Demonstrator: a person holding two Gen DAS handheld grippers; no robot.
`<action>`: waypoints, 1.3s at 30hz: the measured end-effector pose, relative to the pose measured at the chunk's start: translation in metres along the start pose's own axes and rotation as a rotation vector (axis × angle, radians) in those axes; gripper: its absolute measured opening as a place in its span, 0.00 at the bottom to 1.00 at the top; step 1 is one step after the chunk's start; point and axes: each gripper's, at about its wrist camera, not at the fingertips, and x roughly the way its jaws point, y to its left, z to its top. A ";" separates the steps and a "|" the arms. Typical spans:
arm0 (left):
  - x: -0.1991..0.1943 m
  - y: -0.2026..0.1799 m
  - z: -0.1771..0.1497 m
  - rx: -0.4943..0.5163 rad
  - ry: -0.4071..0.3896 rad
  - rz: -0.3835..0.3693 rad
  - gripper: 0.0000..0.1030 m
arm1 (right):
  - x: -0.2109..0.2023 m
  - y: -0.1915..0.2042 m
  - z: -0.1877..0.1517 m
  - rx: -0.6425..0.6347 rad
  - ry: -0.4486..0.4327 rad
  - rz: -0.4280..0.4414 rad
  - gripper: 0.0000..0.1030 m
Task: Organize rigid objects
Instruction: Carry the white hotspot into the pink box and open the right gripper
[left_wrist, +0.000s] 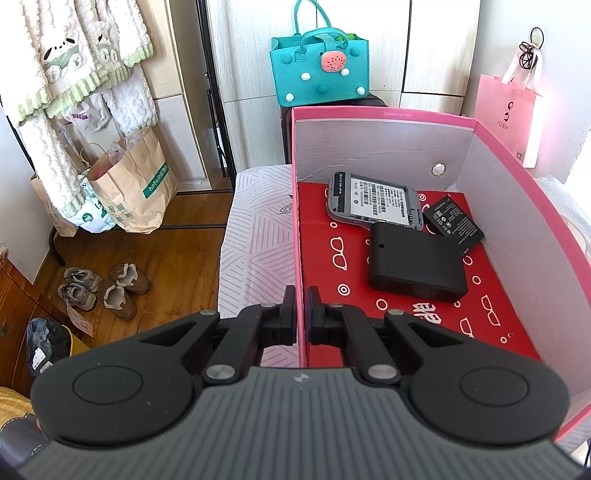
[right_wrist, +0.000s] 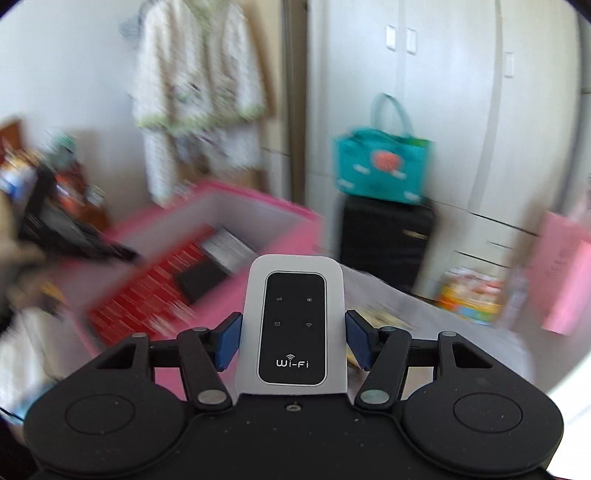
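Left tongs (left_wrist: 301, 295): clenched on the left wall of the pink box (left_wrist: 517, 177), one finger outside the wall, the other inside, gripping near the box's near corner. The tongs are pointing downward into the box.

Right tongs (right_wrist: 293, 334): grasping the white Wi-Fi router (right_wrist: 293, 325) by its long sides, blue pads (right_wrist: 229, 339) pressing on both edges. The router is sitting face up between the fingers, black panel and "Wi-Fi" lettering readable, its far end projecting beyond the fingertips. Background in the right wrist view is streaking with motion blur; the router itself is staying sharp.

Inside the box, left wrist view: a red patterned sheet (left_wrist: 351, 266) is covering the floor. On it, well ahead of the left tongs, are lying three items. A grey opened router shell (left_wrist: 373, 201), label side up, is lying toward the far wall. A black rectangular block (left_wrist: 415, 260) is lying in front of it, its far edge overlapping the shell. A small black battery (left_wrist: 454, 219) is lying to the right, touching the block's far right corner.

The box is resting on a bed with a pale striped cover (left_wrist: 255, 221). Beyond the box: a teal felt bag (left_wrist: 317, 70) on a dark case, and a pink paper bag (left_wrist: 506, 107) at right. In the right wrist view the box is appearing left of and beyond the held router.
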 end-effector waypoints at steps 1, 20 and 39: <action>0.000 0.000 0.001 0.000 0.002 0.000 0.04 | 0.005 0.005 0.006 0.014 0.001 0.049 0.63; 0.001 0.001 0.001 0.003 0.003 -0.008 0.05 | 0.148 0.088 0.041 -0.208 0.400 0.332 0.63; 0.001 0.002 0.001 -0.004 0.003 -0.016 0.05 | 0.177 0.110 0.036 -0.478 0.463 0.263 0.63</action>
